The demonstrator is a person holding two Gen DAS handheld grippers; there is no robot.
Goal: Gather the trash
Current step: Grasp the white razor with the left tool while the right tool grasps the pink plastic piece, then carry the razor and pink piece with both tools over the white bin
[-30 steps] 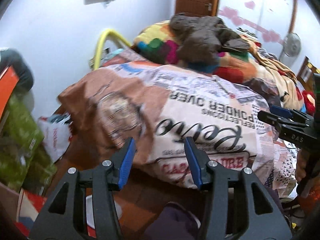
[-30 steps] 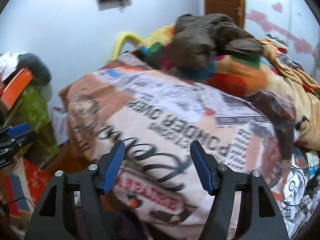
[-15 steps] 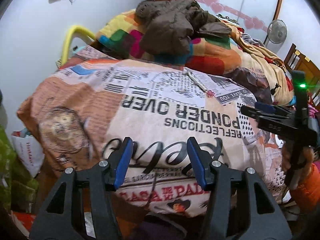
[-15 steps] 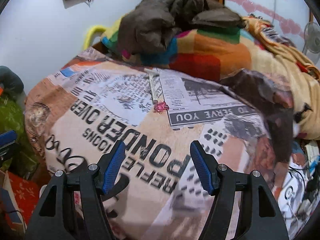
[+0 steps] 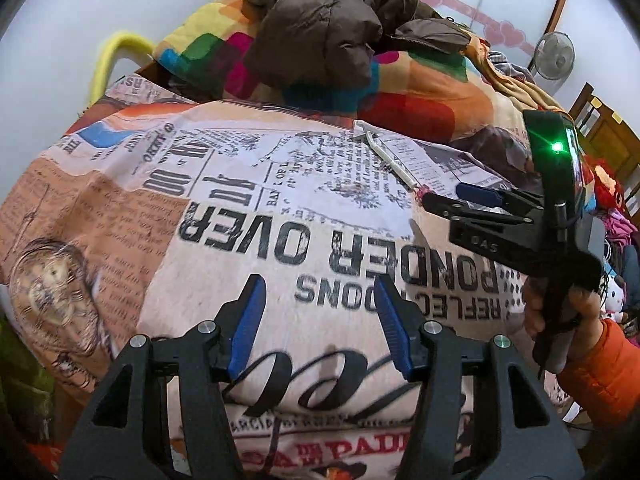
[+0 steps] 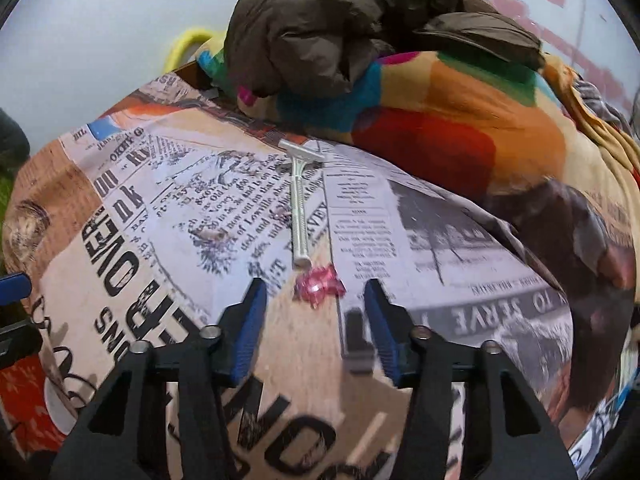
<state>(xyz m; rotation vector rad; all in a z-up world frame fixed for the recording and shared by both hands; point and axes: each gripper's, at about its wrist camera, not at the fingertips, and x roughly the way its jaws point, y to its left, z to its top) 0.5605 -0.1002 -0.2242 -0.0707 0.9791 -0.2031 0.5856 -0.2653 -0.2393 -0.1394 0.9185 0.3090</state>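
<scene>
A pink crumpled wrapper [image 6: 319, 286] lies on the newspaper-print blanket [image 6: 400, 216], right at the handle end of a white disposable razor [image 6: 299, 208]. My right gripper [image 6: 315, 293] hovers low over the blanket with its jaws closing. The wrapper sits between the blue fingertips, and the pads do not touch it. In the left wrist view the same right gripper [image 5: 443, 196] reaches in from the right to the razor [image 5: 394, 164], held by a hand in an orange sleeve [image 5: 600, 364]. My left gripper [image 5: 318, 285] is open over the blanket's big black lettering, with nothing in it.
A brown jacket [image 5: 328, 28] lies on a multicoloured quilt [image 5: 424, 92] at the back of the bed. A yellow tube [image 5: 116, 46] stands by the white wall on the left. A fan [image 5: 554, 54] and a wooden chair [image 5: 600, 120] are at the far right.
Both grippers have moved forward and down over the bed, so the razor and pink wrapper now lie close ahead. The right jaws have narrowed around the wrapper.
</scene>
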